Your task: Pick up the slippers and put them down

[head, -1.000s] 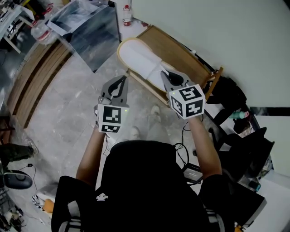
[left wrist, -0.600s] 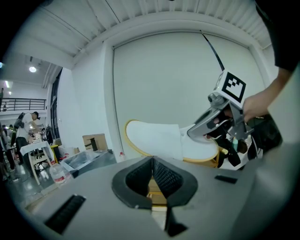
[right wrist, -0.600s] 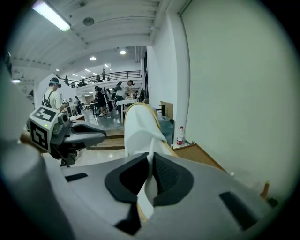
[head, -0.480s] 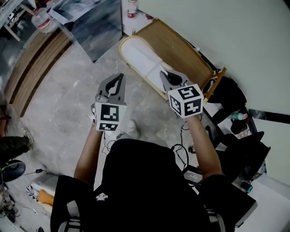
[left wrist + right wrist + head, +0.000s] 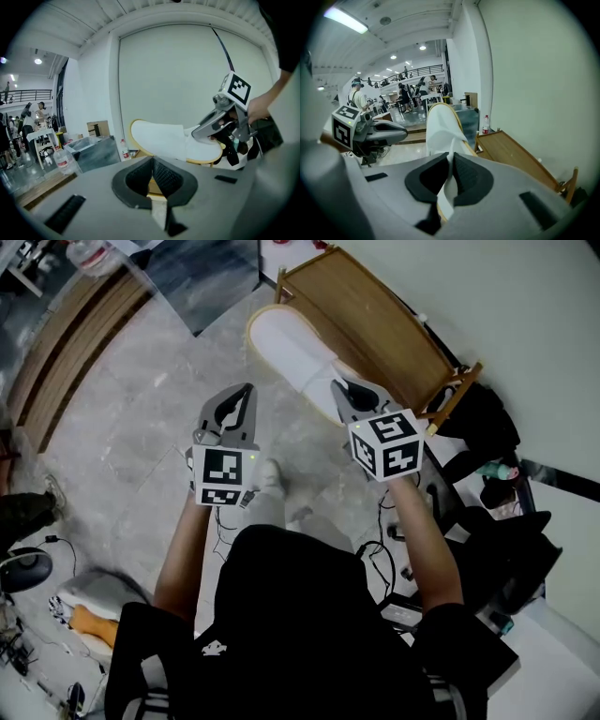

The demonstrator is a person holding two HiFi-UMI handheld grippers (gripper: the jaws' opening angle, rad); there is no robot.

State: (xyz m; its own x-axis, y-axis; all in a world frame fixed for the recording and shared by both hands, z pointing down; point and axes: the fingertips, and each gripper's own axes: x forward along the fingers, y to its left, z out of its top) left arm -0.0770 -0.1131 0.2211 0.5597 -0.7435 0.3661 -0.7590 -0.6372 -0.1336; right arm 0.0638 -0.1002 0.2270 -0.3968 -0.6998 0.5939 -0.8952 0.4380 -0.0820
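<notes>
A white slipper (image 5: 291, 348) with a tan sole rim hangs in the air in front of a wooden rack (image 5: 375, 324). My right gripper (image 5: 349, 395) is shut on its heel end. In the right gripper view the white fabric (image 5: 440, 126) runs up from between the pads of the right gripper (image 5: 451, 161). My left gripper (image 5: 246, 390) hovers to the left of the slipper, apart from it, shut with nothing held. The left gripper view shows the left gripper (image 5: 152, 164) with its pads together, and beyond it the slipper (image 5: 164, 138) and the right gripper (image 5: 220, 126).
The wooden rack leans by the white wall. A grey bin (image 5: 202, 277) and wooden planks (image 5: 66, 343) lie to the left on the marble floor. Black bags and cables (image 5: 487, 427) crowd the right. A water bottle (image 5: 61, 159) stands near the bin. People stand far off.
Both grippers have sunk lower, and the slipper has come down with the right one. The jaws of both stand as before.
</notes>
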